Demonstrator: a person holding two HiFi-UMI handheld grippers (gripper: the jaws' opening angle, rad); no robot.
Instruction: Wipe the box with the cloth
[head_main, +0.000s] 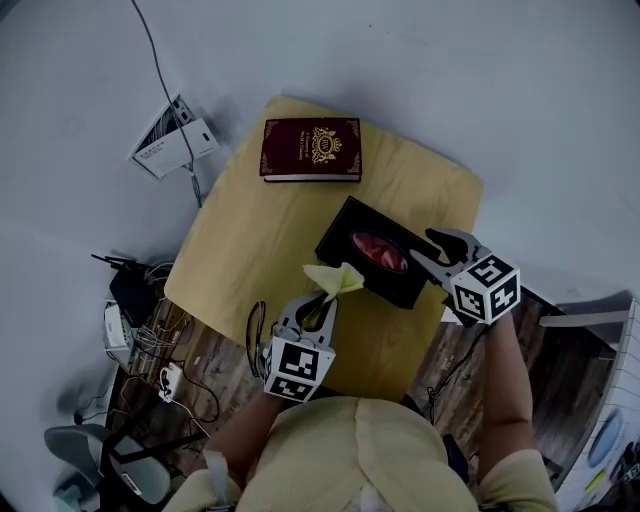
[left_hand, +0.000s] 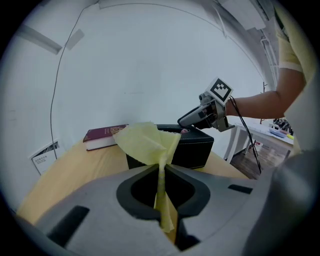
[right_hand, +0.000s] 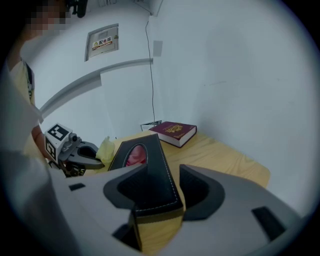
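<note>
A black tissue box (head_main: 345, 232) with a reddish oval opening lies at an angle on the yellow wooden table (head_main: 250, 230). My right gripper (head_main: 428, 255) grips its right end. In the right gripper view the box (right_hand: 150, 175) sits wedged between both jaws of that gripper (right_hand: 162, 195). My left gripper (head_main: 322, 305) is shut on a yellow cloth (head_main: 335, 280), which fans out above its tips just beside the box's near left side. In the left gripper view the cloth (left_hand: 145, 140) is pinched flat in that gripper (left_hand: 161, 175), in front of the box (left_hand: 192, 145).
A dark red book (head_main: 311, 148) lies at the table's far edge. On the floor to the left are leaflets (head_main: 172, 138) with a cable, and a heap of cables and plugs (head_main: 140, 320). White furniture (head_main: 600, 400) stands at the right.
</note>
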